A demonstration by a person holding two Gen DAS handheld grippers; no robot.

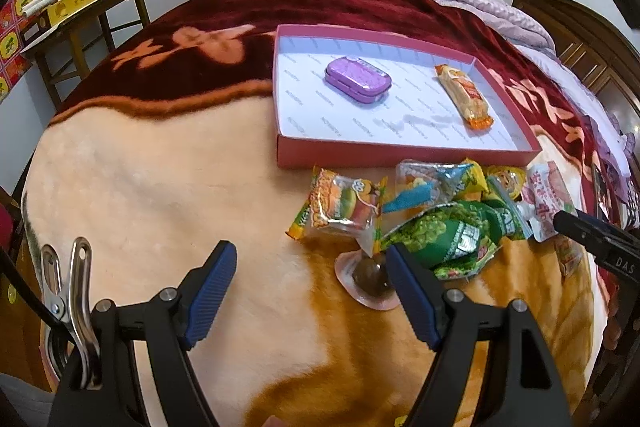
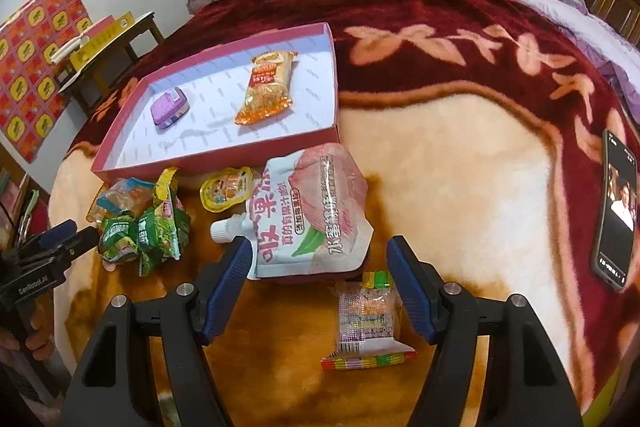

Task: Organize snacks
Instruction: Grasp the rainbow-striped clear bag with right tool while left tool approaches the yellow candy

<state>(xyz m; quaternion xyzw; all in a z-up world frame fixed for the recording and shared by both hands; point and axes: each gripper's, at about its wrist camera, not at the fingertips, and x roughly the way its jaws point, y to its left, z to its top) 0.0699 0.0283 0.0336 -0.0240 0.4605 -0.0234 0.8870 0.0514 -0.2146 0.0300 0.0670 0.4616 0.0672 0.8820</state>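
- The pink box [image 1: 400, 151] sat on the soft blanket [image 1: 160, 187] on the bed. To the left of the box, the blanket was bare, with lots of room to move.
- The left gripper [image 1: 310, 281] was held near the front of the box. Its jaws stood open, with only blanket between them.
- The snack pile [image 1: 440, 211] lay just in front of the box. A burger candy bag [image 1: 340, 205] was at its left end, and green bags [image 1: 452, 235] were beside it. A small brown jelly cup [image 1: 370, 281] touched the left gripper's right finger.
- The right gripper [image 2: 318, 269] was open too. The big white pouch [image 2: 312, 211], just in front of the box, reached in between its fingers, but they did not squeeze it. A rainbow candy pack [image 2: 368, 323] lay closer in.
- Inside the box were a purple tin [image 1: 357, 81] on the left and an orange snack bar [image 1: 464, 95] on the right, well apart.
- Far right of the box, a phone [image 2: 616, 207] lay near the blanket's edge.
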